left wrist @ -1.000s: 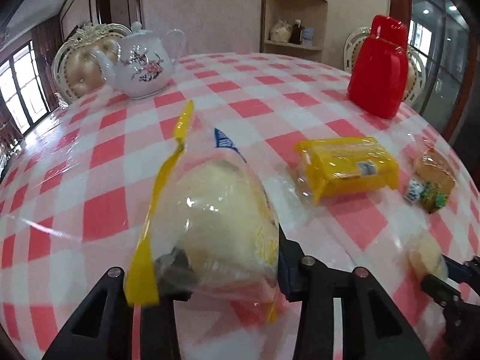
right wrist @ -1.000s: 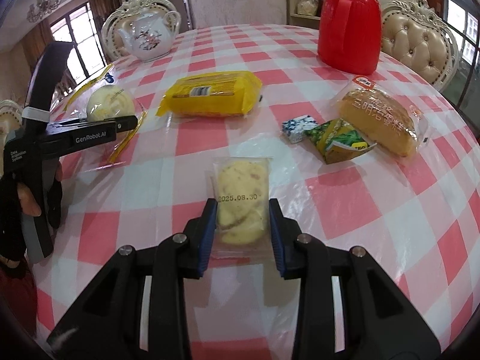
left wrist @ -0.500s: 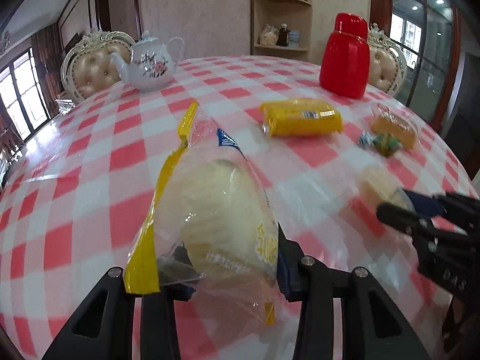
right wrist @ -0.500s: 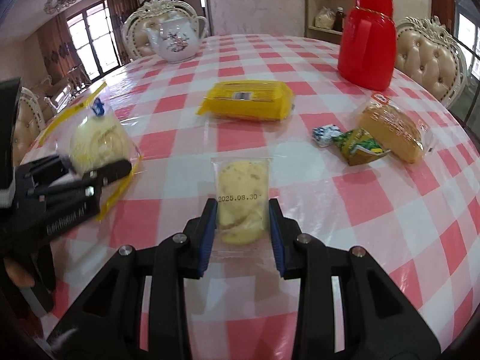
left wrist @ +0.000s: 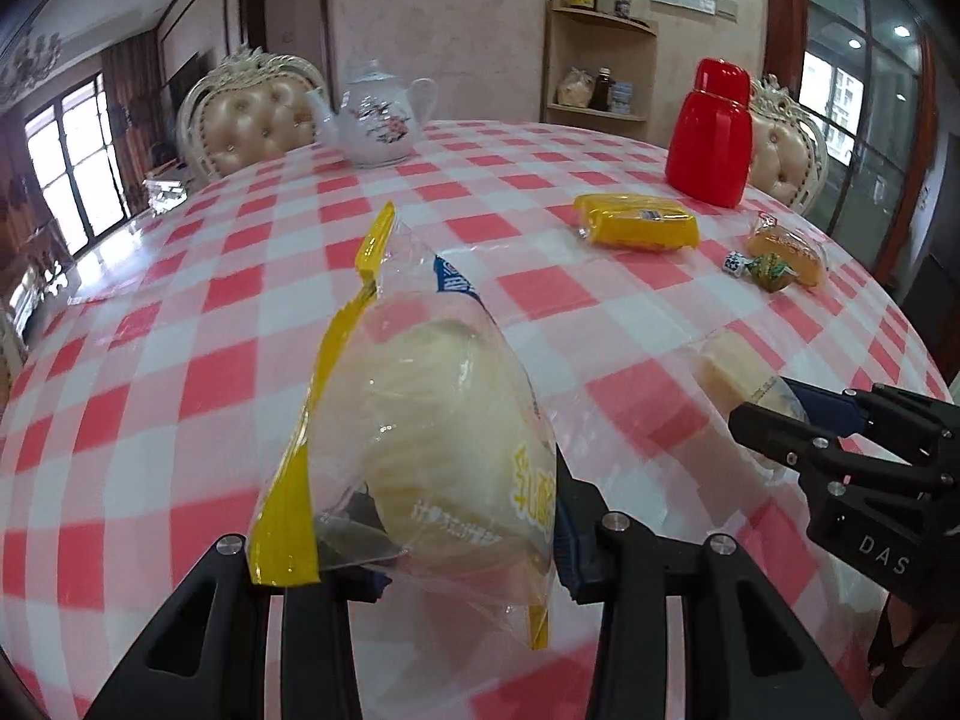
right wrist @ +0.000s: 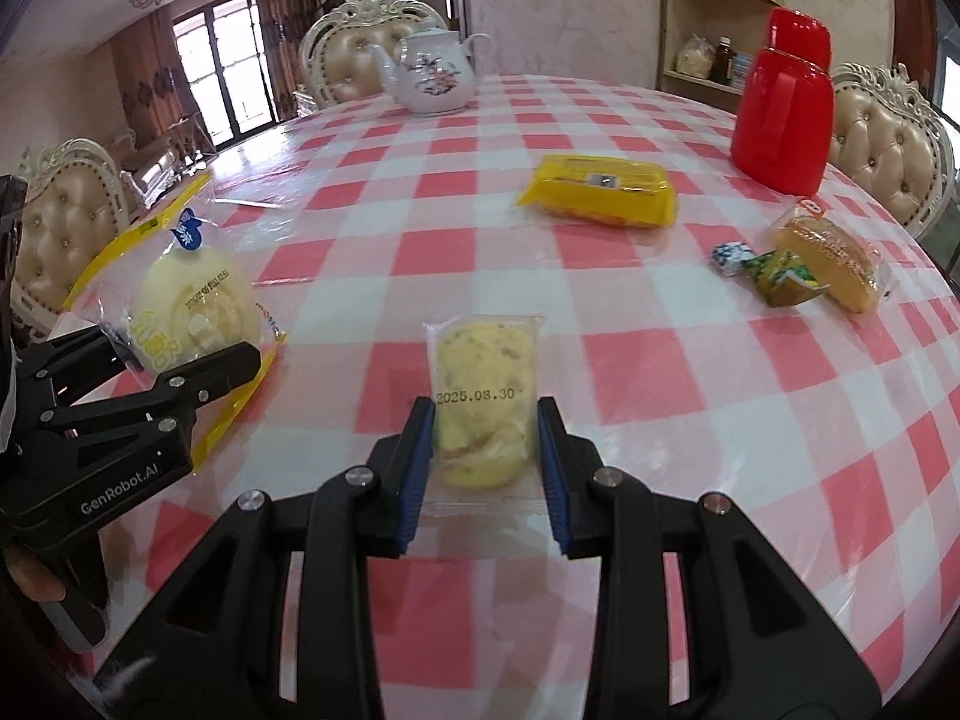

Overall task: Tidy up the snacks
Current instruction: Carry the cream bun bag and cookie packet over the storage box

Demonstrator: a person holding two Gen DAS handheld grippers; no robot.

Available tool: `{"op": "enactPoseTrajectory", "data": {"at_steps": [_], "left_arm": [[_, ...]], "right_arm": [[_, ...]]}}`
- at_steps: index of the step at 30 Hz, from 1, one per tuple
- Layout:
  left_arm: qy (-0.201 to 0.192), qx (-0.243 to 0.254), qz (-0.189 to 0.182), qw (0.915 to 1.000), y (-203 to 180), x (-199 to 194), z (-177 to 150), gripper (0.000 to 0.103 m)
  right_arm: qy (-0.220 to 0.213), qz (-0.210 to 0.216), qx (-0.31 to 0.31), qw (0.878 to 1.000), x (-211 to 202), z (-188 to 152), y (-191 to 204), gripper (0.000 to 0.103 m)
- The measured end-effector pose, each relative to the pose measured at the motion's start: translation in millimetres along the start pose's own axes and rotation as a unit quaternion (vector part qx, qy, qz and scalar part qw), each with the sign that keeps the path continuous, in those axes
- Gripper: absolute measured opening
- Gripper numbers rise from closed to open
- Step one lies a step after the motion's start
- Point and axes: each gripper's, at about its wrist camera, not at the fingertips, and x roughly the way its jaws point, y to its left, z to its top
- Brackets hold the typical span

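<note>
My left gripper (left wrist: pixel 462 534) is shut on a pale round bun in a clear bag with a yellow edge (left wrist: pixel 432 420) and holds it above the checked table; the bun also shows in the right wrist view (right wrist: pixel 186 306). My right gripper (right wrist: pixel 485 450) is shut on a small clear cookie packet (right wrist: pixel 483 372) stamped 2025.08.30, held over the table's near edge. The right gripper and its packet (left wrist: pixel 732 372) also show at the right of the left wrist view.
On the red-and-white checked tablecloth (right wrist: pixel 420 228) lie a yellow snack pack (right wrist: pixel 600 189), a wrapped bread roll (right wrist: pixel 831 255), a green wrapped snack (right wrist: pixel 780 276) and a small blue-white candy (right wrist: pixel 732 255). A red jug (right wrist: pixel 786 102) and a white teapot (right wrist: pixel 432 78) stand at the back. Chairs ring the table.
Both grippers have drawn back and up from the table with their snacks. The table items look farther away. The left gripper now sits closer beside the right one.
</note>
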Motion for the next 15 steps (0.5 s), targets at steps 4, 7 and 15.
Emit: {"op": "enactPoseTrajectory", "data": {"at_steps": [4, 7, 15], "left_arm": [[-0.007, -0.023, 0.002, 0.9997, 13, -17, -15, 0.042], [-0.019, -0.033, 0.013, 0.9992, 17, -30, -23, 0.042], [-0.043, -0.052, 0.036, 0.9971, 28, -58, -44, 0.042]], "right_arm": [[-0.004, 0.009, -0.008, 1.0, -8, -7, 20, 0.037], [-0.005, 0.018, -0.016, 1.0, -13, -13, 38, 0.037], [-0.018, 0.042, -0.019, 0.999, -31, -24, 70, 0.037]]}}
